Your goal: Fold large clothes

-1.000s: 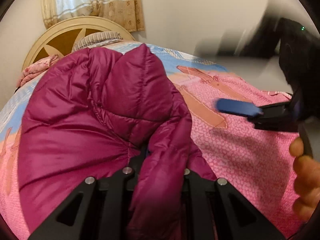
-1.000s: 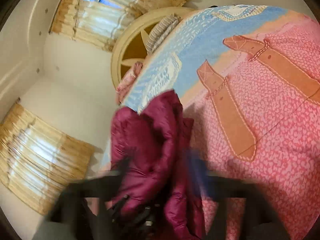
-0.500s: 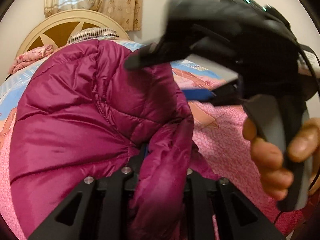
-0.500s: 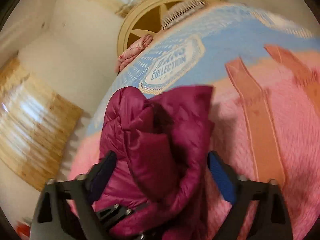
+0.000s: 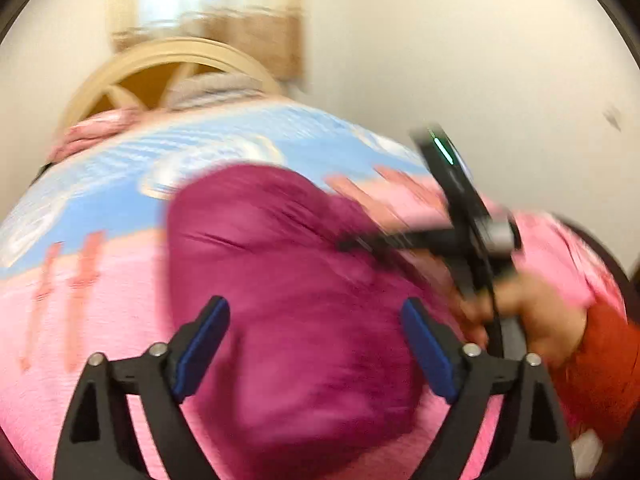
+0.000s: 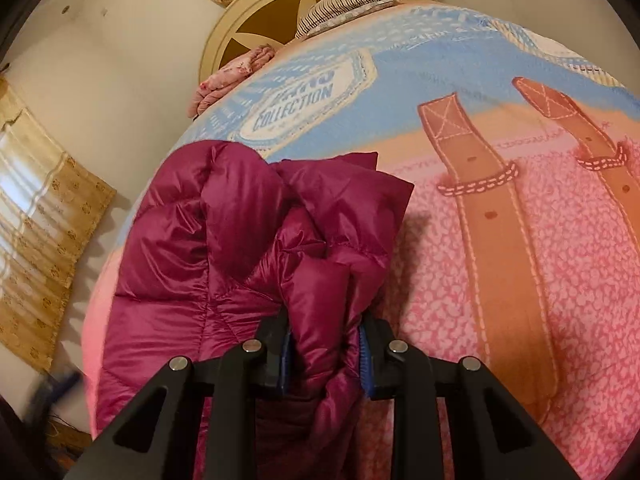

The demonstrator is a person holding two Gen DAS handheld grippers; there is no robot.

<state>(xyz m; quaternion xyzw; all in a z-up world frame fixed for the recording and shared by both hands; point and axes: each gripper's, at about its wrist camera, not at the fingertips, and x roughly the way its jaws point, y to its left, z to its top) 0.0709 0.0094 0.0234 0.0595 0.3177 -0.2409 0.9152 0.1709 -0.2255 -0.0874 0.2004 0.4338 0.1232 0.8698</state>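
A magenta puffer jacket (image 5: 296,288) lies bunched on the pink and blue bedspread (image 5: 96,208). My left gripper (image 5: 316,344) is open and empty, its blue pads spread wide just above the jacket; this view is blurred. In the right wrist view the jacket (image 6: 248,232) lies at the bed's left side. My right gripper (image 6: 324,356) is shut on a fold of the jacket. The right gripper also shows in the left wrist view (image 5: 468,236), held by a hand at the jacket's right edge.
A cream headboard (image 6: 280,4) with a striped pillow (image 6: 344,4) and a pink pillow (image 6: 232,76) stands at the far end. Yellow curtains (image 6: 36,216) hang at the left. Orange strap prints (image 6: 488,216) cross the bedspread to the right.
My left gripper let go of the jacket fold and opened wide. My right gripper closed on the jacket's near fold. The jacket dropped lower onto the bed.
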